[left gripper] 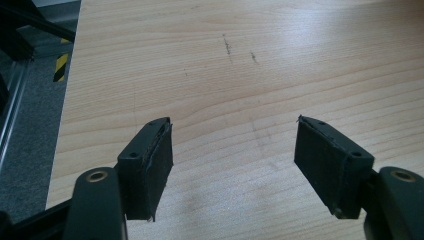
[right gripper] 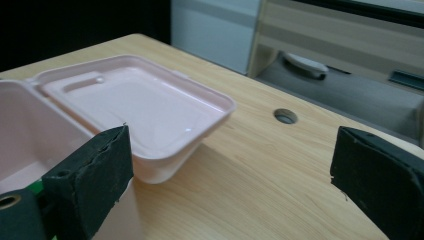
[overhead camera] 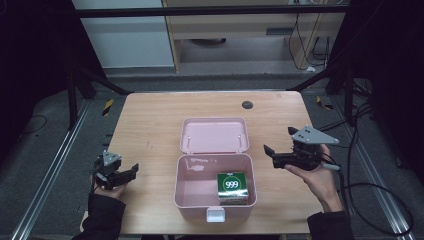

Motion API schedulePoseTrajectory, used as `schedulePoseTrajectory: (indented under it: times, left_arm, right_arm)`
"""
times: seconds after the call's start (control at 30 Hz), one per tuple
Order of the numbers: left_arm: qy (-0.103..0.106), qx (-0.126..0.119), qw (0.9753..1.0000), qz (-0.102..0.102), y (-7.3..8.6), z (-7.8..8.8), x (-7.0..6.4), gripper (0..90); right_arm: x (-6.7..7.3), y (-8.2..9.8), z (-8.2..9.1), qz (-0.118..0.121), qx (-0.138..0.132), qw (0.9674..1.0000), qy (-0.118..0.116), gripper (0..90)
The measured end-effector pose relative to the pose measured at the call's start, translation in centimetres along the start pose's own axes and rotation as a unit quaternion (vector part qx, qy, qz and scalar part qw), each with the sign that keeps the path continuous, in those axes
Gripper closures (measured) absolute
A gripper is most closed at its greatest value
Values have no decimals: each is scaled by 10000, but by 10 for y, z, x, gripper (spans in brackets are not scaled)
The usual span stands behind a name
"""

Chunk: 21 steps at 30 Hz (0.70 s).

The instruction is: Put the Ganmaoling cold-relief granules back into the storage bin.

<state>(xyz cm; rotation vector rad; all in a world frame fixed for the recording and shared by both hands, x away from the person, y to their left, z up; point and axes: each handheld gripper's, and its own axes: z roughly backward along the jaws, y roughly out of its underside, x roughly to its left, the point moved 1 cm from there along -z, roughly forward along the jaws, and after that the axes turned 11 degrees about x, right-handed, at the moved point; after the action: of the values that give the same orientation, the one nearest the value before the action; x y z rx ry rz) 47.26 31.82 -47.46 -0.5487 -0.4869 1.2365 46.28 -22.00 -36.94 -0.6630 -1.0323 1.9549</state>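
1. Your left hand-held gripper (overhead camera: 131,170) sits at the left edge of the counter (overhead camera: 150,125), well apart from the pink box. Its jaws stand wide with nothing between them, pointing across the bare wood toward the box side; in the left gripper view, the left hand-held gripper (left gripper: 233,152) looks onto light wood with a few faint scratches.

2. The pink storage box (overhead camera: 188,192) lies open in the middle of the counter, near your edge. Its lid (overhead camera: 215,135) is folded back flat on the wood beyond it, inner face up. A white latch (overhead camera: 216,214) sits on the front wall, facing you.

3. The green carton marked 999 (overhead camera: 232,187) sits inside the box, in the right half, close to the front wall. Its printed face is up and its long axis runs left to right.

4. Your right hand-held gripper (overhead camera: 268,153) hovers just right of the box, jaws pointing left toward it. They stand wide and hold nothing.

5. Beyond the lid, a dark round hole (overhead camera: 247,105) marks the far part of the counter.
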Motion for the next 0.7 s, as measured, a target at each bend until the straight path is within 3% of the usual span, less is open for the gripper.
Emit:
schedulePoseTrajectory:
  times: [0.13,0.17,0.2,0.37,0.57,0.63,0.7]
  left_arm:
    - [-7,1,10000,-2,0,0,0,305]
    - [-11,2,10000,-6,0,0,0,305]
    - [-15,3,10000,-2,0,0,0,304]
    - [-23,15,10000,-19,1,-1,0,301]
    - [-24,43,10000,-23,2,-5,1,297]
    - [1,43,10000,-37,3,-7,1,291]
    - [-17,82,10000,-50,3,-11,2,288]
  right_arm:
    - [-10,22,-6,-285,-17,9987,420,40]
    - [-10,22,-6,-285,-17,9987,420,40]
    - [-15,32,-8,-466,-54,9972,585,40]
    - [-24,57,-15,-666,77,9932,955,50]
    - [-31,78,-22,-744,319,9901,1148,48]
    - [-34,94,-29,-764,549,9879,1230,47]
    - [-36,99,-31,-772,617,9868,1281,48]
